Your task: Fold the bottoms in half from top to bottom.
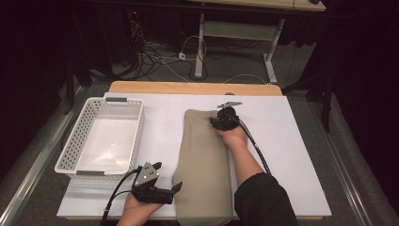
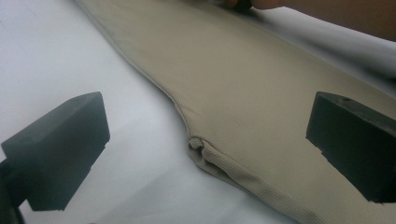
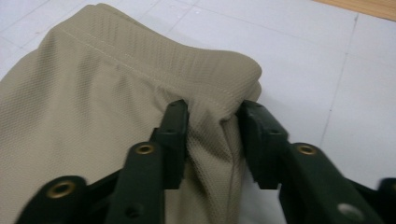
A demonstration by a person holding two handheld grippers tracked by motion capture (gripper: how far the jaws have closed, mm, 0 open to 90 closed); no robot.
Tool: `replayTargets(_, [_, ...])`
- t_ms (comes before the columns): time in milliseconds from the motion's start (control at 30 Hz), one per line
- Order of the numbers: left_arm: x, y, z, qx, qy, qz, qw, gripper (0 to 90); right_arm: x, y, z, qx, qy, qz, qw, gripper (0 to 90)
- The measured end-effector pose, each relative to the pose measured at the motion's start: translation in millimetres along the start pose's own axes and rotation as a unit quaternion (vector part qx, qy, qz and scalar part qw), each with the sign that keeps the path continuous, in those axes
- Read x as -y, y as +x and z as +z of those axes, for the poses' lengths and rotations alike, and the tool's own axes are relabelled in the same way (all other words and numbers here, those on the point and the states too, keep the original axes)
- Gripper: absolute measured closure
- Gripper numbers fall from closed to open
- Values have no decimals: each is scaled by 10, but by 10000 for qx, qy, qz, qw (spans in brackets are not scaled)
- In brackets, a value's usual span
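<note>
A dim room with cables on the floor beyond; the work is done on a white sheet point(image 1: 291, 155) laid over a wooden table point(image 1: 193, 87).

Nearest the person, the left gripper point(image 1: 170, 189) is held low at the near left edge of the folded khaki garment point(image 1: 203, 165), jaws spread wide. In the left gripper view the cloth's edge point(image 2: 201, 147) lies between the jaws untouched; it is judged to be placed ready to take that corner.

The garment lies lengthwise down the middle of the sheet, folded narrow, flat.

Farther off, the right gripper point(image 1: 222, 122) is set at the far right corner. In the right gripper view its jaws are drawn in narrow on a pinch of fabric point(image 3: 212, 126) below the stitched band point(image 3: 154, 56), puckering it — presumably a hold for lifting or folding over.

To the far left a white slotted basket point(image 1: 77, 141) stands empty, probably the destination.
</note>
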State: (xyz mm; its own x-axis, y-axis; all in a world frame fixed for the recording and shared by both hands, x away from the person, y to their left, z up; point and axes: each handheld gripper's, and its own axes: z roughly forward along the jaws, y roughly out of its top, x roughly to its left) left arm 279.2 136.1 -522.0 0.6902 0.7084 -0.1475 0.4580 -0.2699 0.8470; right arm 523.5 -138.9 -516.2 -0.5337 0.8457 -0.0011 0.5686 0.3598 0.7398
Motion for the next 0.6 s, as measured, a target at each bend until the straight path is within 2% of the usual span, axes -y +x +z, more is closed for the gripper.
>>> replayTargets(100, [-4, 1, 8, 42, 47, 31, 10000, 0, -9, 36, 6, -76, 20, 5, 10000, 851])
replayTargets(167, [0, 2, 0, 68, 12, 29, 10000, 0, -16, 28, 7, -141, 45, 150, 9998, 876])
replayTargets(233, [2, 5, -4, 84, -9, 23, 10000, 0, -30, 46, -7, -116, 63, 99, 9999, 881])
replayTargets(300, [-1, 6, 1, 77, 16, 22, 10000, 0, -30, 79, -59, -88, -57, 93, 9999, 883])
replayTargets(400, [-14, -3, 25, 61, 137, 57, 9999, 0, -6, 156, -197, -111, -302, 65, 9995, 885])
replayTargets(533, [1, 1, -4, 36, -7, 25, 10000, 0, 7, 276, -428, -229, -557, -108, 9981, 885])
replayTargets(600, [1, -7, 0, 40, -4, 56, 10000, 0, 25, 348, -573, -264, -662, -192, 9973, 885])
